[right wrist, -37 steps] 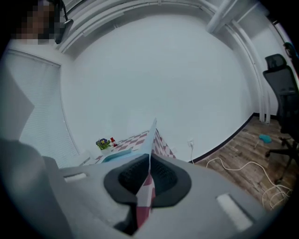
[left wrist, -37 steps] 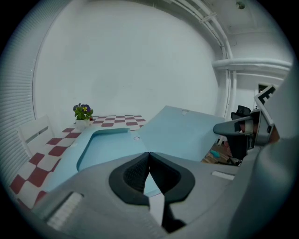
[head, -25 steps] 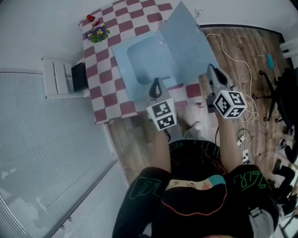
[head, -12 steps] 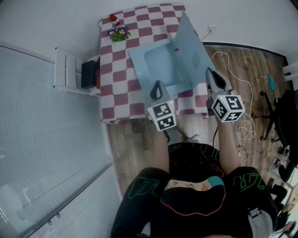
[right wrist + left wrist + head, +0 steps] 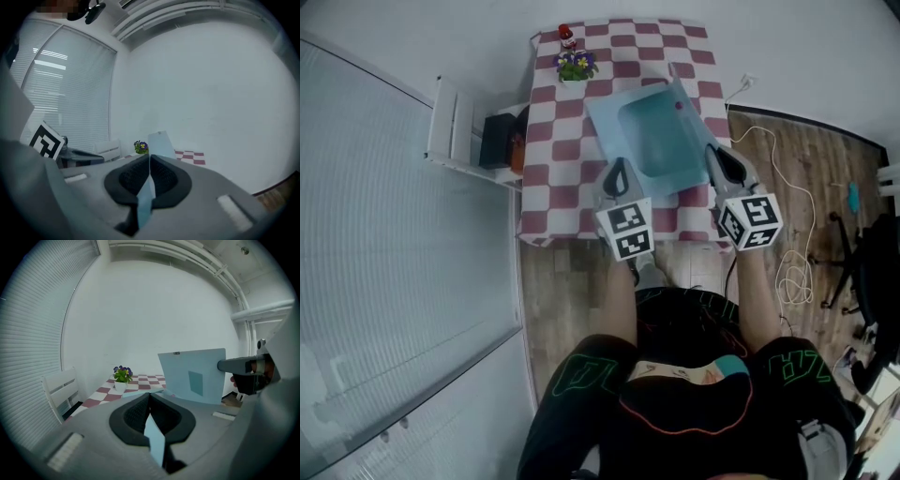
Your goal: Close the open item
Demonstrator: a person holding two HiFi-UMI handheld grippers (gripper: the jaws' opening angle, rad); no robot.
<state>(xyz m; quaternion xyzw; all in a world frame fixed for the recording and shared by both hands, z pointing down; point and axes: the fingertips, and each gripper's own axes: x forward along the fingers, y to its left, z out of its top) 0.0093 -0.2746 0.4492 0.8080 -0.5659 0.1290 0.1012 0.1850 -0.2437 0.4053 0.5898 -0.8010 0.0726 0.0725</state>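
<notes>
Two edges of the pale blue folder (image 5: 649, 141) are pinched. The left hand-held gripper (image 5: 617, 171) has its jaws closed on the near edge of the base leaf (image 5: 154, 439), which lies on the checked counter (image 5: 555, 178). The right hand-held gripper (image 5: 713, 156) is clamped on the cover (image 5: 193, 376). The cover stands roughly upright, seemingly about halfway through its swing. Closing looks partly done. What is left is to bring the cover over and lay it flat on the base leaf.
</notes>
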